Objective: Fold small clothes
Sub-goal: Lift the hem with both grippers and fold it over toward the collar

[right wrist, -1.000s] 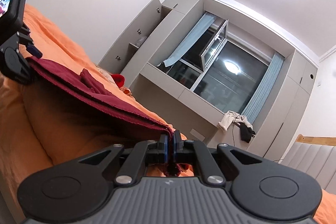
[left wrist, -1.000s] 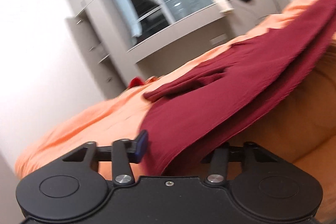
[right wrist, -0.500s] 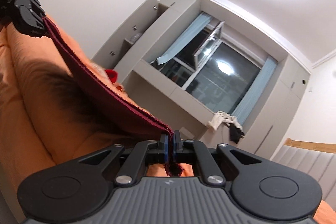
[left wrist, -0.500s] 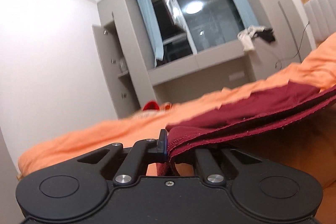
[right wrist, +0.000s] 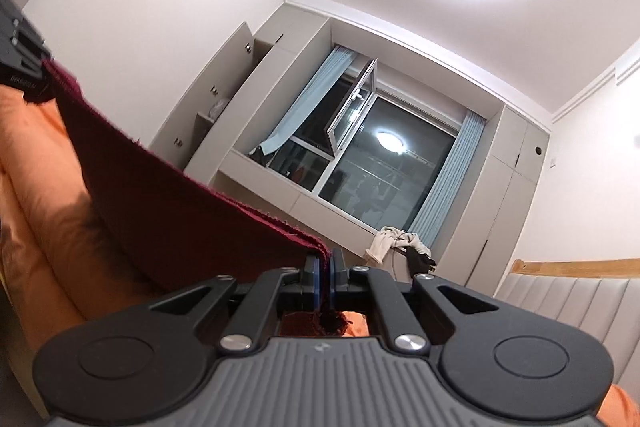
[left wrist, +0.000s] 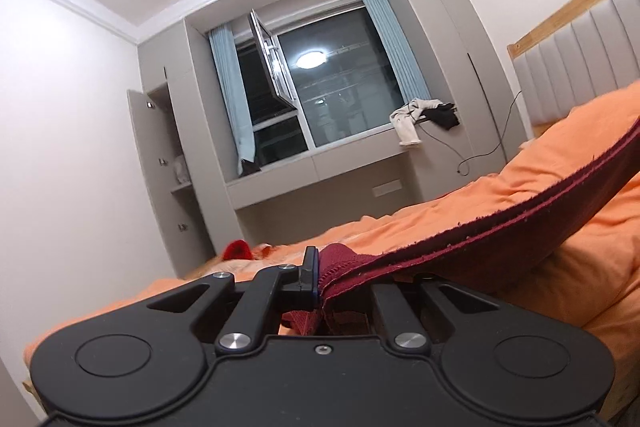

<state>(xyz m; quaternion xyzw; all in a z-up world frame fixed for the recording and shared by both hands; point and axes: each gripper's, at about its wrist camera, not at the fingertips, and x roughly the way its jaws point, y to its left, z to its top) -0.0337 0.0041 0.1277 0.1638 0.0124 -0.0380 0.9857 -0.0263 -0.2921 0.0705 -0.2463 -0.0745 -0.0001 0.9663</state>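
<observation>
two tools – left tool (left wrist: 320, 277) and right tool (right wrist: 325, 277) – each clamp one maroon garment (right wrist: 180, 211); one orange bed (left wrist: 520, 187) below

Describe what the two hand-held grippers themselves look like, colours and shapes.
Left hand-held gripper: matte black body, two round discs, silver screws, black linkage arms, blue-edged finger pads. Right hand-held gripper: the same, plus a grey ribbed panel with a small logo. No cables or sleeves visible.

Two black grippers with round bumps

The left gripper (left wrist: 320, 279) is smooth black with silver screws and blue finger pads. The right gripper (right wrist: 325, 277) has a grey ridged top, silver screws and blue pads too.
</observation>
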